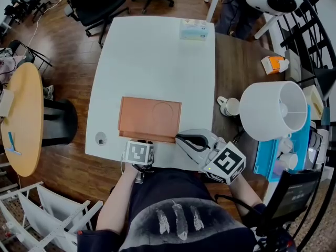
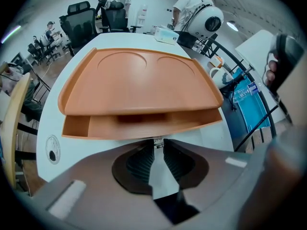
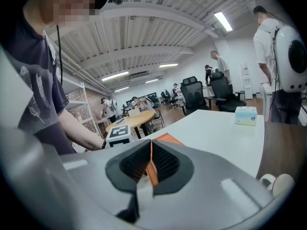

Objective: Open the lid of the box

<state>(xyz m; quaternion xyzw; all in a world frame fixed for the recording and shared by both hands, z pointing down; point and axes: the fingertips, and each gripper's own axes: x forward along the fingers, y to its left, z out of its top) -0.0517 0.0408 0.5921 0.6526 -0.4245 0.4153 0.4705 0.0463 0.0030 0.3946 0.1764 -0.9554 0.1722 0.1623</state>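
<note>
A flat orange box (image 1: 149,117) lies on the white table (image 1: 157,62), close to its near edge. In the left gripper view its lid (image 2: 139,80) stands slightly off the base, with a dark gap along the front. My left gripper (image 2: 157,142) is at the middle of the box's front edge (image 1: 140,140), shut on a small metal clasp (image 2: 157,139). My right gripper (image 1: 179,138) rests by the box's front right corner. Its pads stand almost together (image 3: 151,145), and a thin strip of the orange box (image 3: 168,139) shows through the slit.
A tissue box (image 1: 193,29) sits at the table's far edge. A cable hole (image 1: 101,138) is left of the box. On the dark desk to the right are a mug (image 1: 229,106), a white lampshade (image 1: 273,109) and a blue tray (image 1: 270,156). A round yellow table (image 1: 21,119) stands left.
</note>
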